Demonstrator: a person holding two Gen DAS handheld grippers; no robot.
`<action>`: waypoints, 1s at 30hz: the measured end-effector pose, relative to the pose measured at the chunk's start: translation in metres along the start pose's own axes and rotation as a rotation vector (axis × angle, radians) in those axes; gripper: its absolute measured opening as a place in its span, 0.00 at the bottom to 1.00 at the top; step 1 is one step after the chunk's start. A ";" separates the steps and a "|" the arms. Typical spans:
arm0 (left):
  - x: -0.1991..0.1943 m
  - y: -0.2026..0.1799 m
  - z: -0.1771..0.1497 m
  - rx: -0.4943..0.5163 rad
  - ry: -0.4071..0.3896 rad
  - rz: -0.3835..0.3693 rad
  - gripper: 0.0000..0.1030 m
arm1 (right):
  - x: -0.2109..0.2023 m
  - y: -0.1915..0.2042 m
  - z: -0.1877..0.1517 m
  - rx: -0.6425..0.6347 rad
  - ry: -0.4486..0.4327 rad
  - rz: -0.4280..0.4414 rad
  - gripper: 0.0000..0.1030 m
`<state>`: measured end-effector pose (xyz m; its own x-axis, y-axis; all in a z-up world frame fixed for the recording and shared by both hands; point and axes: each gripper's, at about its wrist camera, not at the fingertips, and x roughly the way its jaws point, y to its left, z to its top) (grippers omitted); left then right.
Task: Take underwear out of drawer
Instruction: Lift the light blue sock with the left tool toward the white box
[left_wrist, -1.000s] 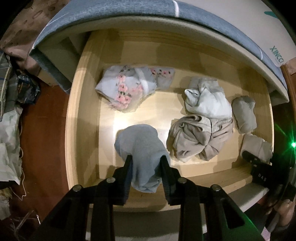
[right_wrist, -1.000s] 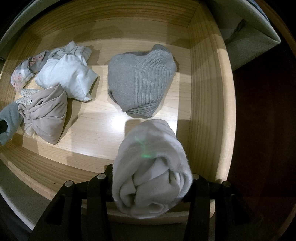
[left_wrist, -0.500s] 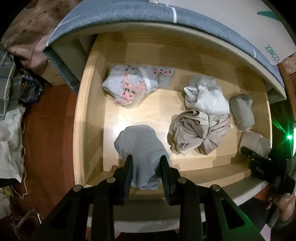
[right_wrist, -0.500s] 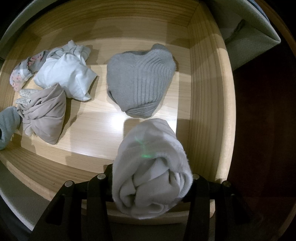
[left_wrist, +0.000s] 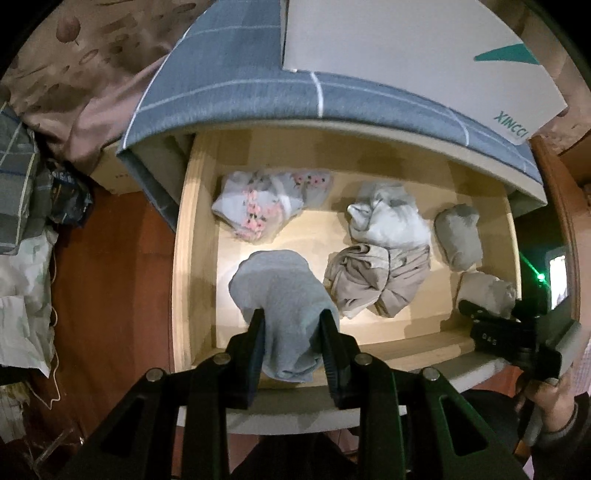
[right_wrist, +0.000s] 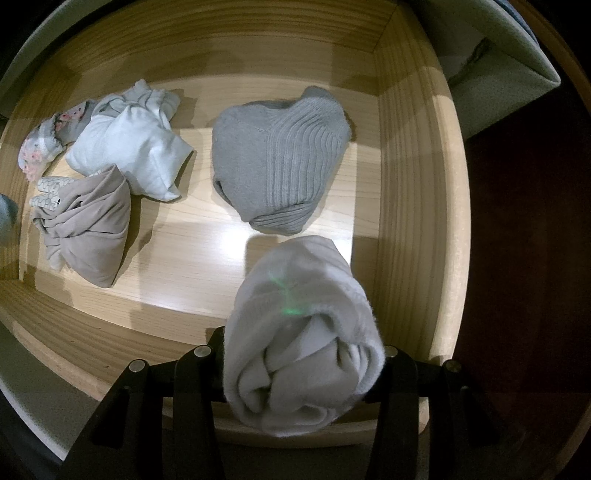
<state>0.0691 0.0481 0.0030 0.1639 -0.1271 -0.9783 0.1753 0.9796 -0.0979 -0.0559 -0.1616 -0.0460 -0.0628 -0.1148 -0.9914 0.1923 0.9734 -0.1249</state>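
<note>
Both grippers are clamped on garments above the drawer's front edge, the left gripper pinching a grey piece, the right gripper a white roll, clear for removal.

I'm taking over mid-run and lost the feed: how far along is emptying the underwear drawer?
Done: drawer is open. In hand: left gripper shut on a blue-grey piece, right gripper shut on a white roll, both near the front edge. Left inside: floral piece, white bundle, beige bundle, grey ribbed piece.
</note>
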 end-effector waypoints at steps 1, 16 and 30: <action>-0.002 0.000 0.001 0.001 -0.003 0.003 0.27 | 0.000 0.000 0.000 0.000 0.000 0.000 0.43; -0.066 0.001 0.015 0.044 -0.121 -0.045 0.27 | 0.001 -0.002 0.003 0.000 0.001 -0.002 0.42; -0.170 -0.010 0.064 0.097 -0.349 -0.071 0.27 | 0.000 -0.002 0.004 0.000 0.002 -0.002 0.42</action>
<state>0.1016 0.0497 0.1818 0.4661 -0.2559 -0.8469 0.2868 0.9493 -0.1290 -0.0523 -0.1642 -0.0461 -0.0651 -0.1168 -0.9910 0.1926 0.9730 -0.1273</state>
